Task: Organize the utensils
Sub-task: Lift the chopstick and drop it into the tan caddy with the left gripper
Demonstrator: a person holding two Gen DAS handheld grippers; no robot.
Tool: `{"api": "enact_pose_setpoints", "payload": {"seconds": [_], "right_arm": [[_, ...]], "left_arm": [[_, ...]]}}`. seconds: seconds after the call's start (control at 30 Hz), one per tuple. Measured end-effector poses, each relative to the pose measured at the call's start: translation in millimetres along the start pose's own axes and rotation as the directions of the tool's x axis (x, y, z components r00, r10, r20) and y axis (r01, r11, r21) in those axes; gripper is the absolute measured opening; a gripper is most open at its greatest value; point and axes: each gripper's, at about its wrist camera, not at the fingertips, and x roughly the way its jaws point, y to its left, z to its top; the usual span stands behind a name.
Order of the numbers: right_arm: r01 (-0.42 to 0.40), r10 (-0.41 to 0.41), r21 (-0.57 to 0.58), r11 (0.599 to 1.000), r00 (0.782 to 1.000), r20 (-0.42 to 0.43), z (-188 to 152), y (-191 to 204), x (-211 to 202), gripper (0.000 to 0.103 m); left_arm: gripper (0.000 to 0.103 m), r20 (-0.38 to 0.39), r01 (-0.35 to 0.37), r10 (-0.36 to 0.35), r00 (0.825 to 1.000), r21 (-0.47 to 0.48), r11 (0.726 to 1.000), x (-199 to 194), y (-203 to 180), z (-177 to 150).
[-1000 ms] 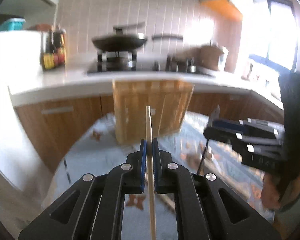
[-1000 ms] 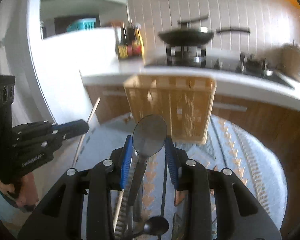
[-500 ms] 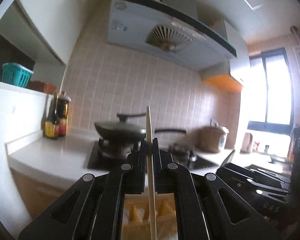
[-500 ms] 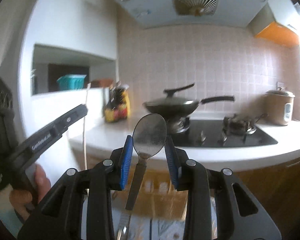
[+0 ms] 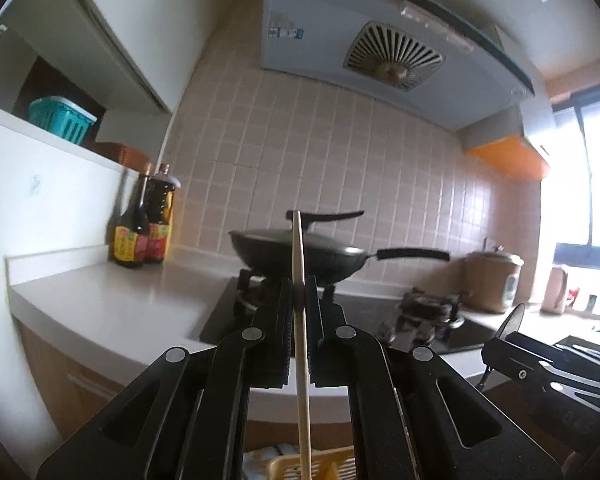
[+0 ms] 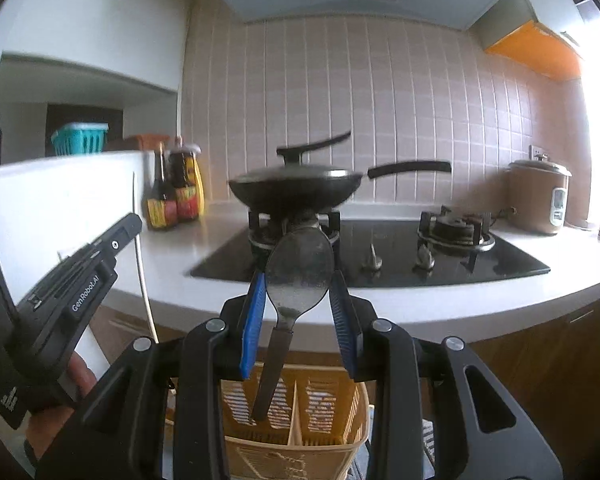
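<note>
Left wrist view: the left gripper (image 5: 298, 300) is clamping its jaws on an upright chopstick (image 5: 300, 320). The right gripper (image 6: 298, 308) is gripping a spoon (image 6: 300, 270) by its bowl, handle hanging above the divided utensil basket (image 6: 300, 432).

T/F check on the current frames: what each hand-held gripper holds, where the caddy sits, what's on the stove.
1. The left hand-held gripper is shut on a chopstick. True.
2. The right hand-held gripper holds a fork. False: a metal spoon, bowl up.
3. The yellow utensil caddy sits below the right hand-held gripper. True.
4. The wok is uncovered. False: a lid is on it.
5. Both burners carry pans. False: the right burner is bare.
</note>
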Motion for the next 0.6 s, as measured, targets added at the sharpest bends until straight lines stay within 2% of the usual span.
{"api": "enact_pose_setpoints", "payload": {"seconds": [0.13,0.37,0.4,0.43,0.5,0.53,0.6], "right_arm": [[-0.002,0.001,-0.013,1.0,0.999,-0.051,-11,1,14,0.03],[-0.032,0.03,-0.013,0.999,0.991,-0.131,-26,2,19,0.03],[-0.039,0.038,-0.006,0.999,0.989,-0.141,-27,2,16,0.03],[-0.047,0.048,0.006,0.999,0.988,-0.15,-27,1,14,0.031],[-0.059,0.063,0.031,0.998,0.985,-0.162,-27,-1,8,0.051],[-0.065,0.071,0.042,0.997,0.985,-0.159,-27,-2,3,0.064],[-0.079,0.085,0.042,0.996,0.985,-0.152,-25,-3,-9,0.065]], "left_arm": [[0.004,-0.018,-0.01,0.011,1.0,0.036,0.999,-1,-1,-14],[0.005,-0.06,-0.006,0.009,0.998,0.05,0.999,-8,-3,-15],[0.008,-0.064,-0.006,0.009,0.998,0.052,0.999,-13,-2,-15],[0.016,-0.065,-0.007,0.01,0.998,0.055,0.998,-16,-2,-15],[0.03,-0.062,-0.012,0.016,0.998,0.062,0.998,-25,0,-13],[0.036,-0.063,-0.01,0.015,0.998,0.067,0.998,-31,1,-10],[0.036,-0.068,-0.005,0.009,0.998,0.067,0.998,-44,3,-4]]}}
